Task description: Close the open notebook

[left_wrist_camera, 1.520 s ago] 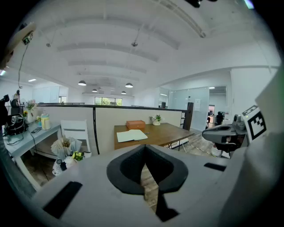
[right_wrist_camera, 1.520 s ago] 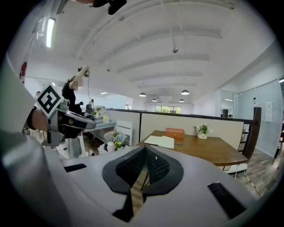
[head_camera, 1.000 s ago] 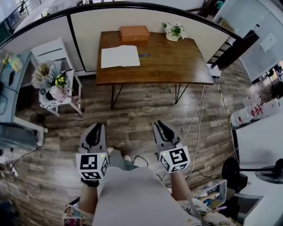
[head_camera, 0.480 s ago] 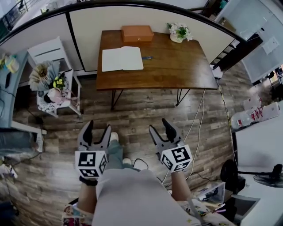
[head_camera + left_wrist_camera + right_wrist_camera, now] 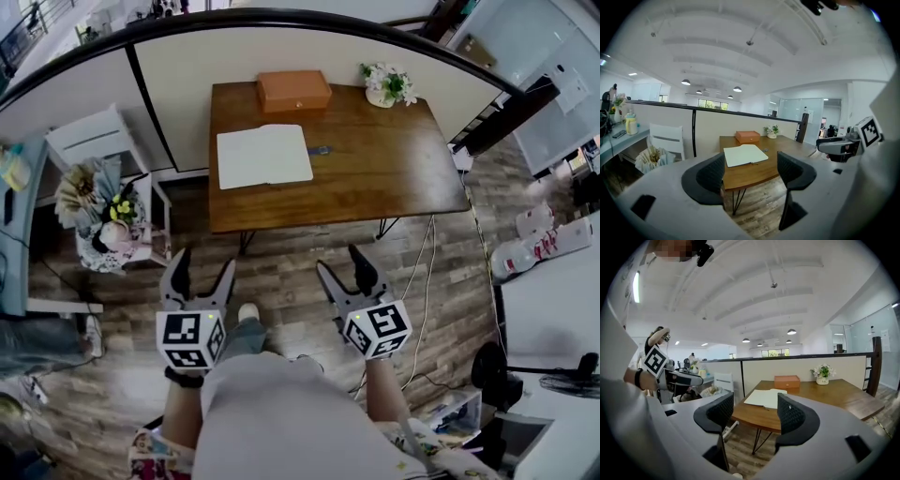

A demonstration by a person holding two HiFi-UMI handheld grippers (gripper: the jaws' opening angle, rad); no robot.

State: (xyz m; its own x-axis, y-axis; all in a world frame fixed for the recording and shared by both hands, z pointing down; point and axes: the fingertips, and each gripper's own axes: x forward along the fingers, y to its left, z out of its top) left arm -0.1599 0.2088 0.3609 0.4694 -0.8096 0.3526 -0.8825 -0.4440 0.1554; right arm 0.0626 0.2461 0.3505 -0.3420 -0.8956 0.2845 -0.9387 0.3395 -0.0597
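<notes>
An open notebook point(image 5: 264, 156) with blank white pages lies flat on the left half of a brown wooden table point(image 5: 394, 169); it also shows in the left gripper view point(image 5: 745, 154) and the right gripper view point(image 5: 765, 398). My left gripper point(image 5: 200, 275) and right gripper point(image 5: 344, 271) hover over the floor, well short of the table's near edge. Both have just been opening their jaws and stand open with nothing between them. A small dark pen point(image 5: 321, 150) lies just right of the notebook.
An orange box point(image 5: 293, 91) and a white flower pot point(image 5: 388, 86) sit at the table's far edge against a partition. A white chair point(image 5: 111, 206) with flowers and clutter stands left of the table. Cables point(image 5: 424, 253) run over the wood floor at right.
Both grippers went from shut to open. The person has walked closer to the table, which now sits lower and larger in the head view.
</notes>
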